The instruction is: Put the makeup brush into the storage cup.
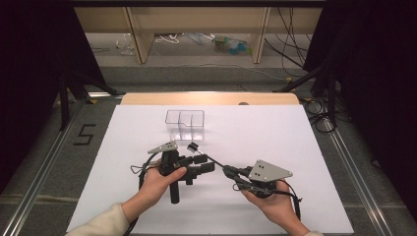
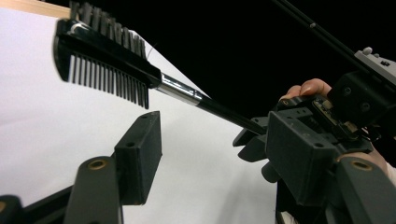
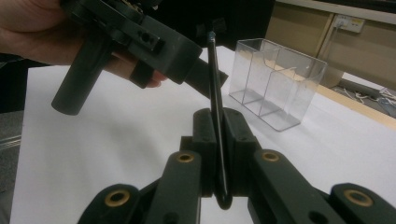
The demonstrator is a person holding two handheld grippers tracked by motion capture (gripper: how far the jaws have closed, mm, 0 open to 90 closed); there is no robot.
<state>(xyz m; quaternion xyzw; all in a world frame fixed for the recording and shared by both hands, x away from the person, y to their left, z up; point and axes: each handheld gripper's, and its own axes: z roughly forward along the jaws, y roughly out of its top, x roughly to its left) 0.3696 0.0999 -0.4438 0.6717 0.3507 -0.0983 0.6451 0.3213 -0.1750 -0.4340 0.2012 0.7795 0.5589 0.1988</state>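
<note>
White table sheet (image 1: 295, 147); shelving (image 1: 196, 24) behind

Grey floor (image 1: 59, 147), wooden shelving (image 1: 196, 29) behind, black curtains (image 1: 29, 59) either side.

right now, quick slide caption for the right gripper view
Right tongs shut on a slim black comb-brush handle, clear divided box beyond on the white table.

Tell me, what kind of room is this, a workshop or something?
Probably a lab set up for recording hand tasks. A table under a white sheet stands between dark curtains, loose cables trail over the floor behind, and a person works with two camera-fitted grippers.
</note>
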